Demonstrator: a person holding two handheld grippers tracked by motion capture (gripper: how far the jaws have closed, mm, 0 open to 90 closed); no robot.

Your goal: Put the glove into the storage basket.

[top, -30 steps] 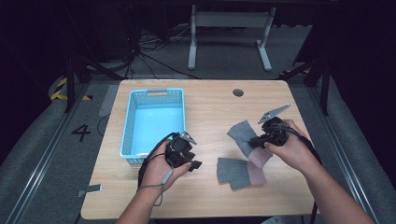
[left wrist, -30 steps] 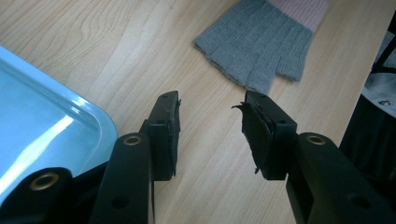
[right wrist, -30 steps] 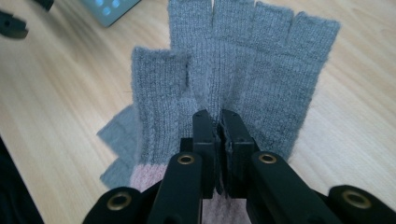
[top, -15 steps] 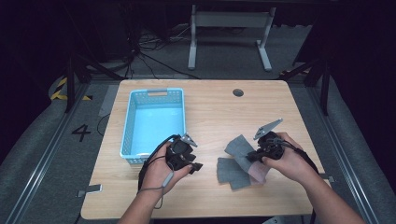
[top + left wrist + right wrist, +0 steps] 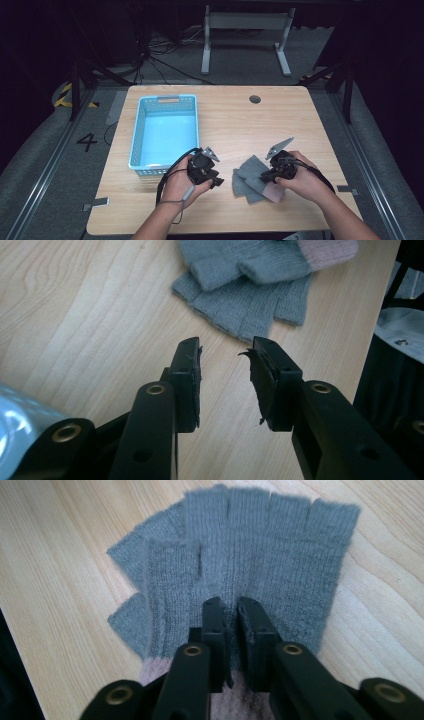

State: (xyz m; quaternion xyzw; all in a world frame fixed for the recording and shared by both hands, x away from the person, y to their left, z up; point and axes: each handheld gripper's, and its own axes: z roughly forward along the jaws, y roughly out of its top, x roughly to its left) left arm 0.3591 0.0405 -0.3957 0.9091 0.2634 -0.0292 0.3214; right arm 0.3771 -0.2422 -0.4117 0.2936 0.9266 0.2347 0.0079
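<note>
At table (image 5: 300, 120) 5 o'clock: two grey gloves (image 5: 252, 177) stacked. Right gripper (image 5: 231, 611) pinches the top glove (image 5: 260, 565). Left gripper (image 5: 225, 370) released, empty. One blue basket (image 5: 139, 135) at 9 o'clock.

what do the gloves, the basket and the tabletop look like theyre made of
Gloves: knitted yarn, likely wool or acrylic; ribbed stitches, fuzzy edges, matte grey with a pink cuff.
Basket: moulded plastic, light blue, with lattice walls.
Tabletop: pale wood or wood-look laminate, with visible grain lines.

You are working under even overhead light on the wooden table (image 5: 230, 125); the surrounding floor is lying dim. Close up, black jaws and the grey fingerless gloves (image 5: 260, 565) are blurring softly.
</note>
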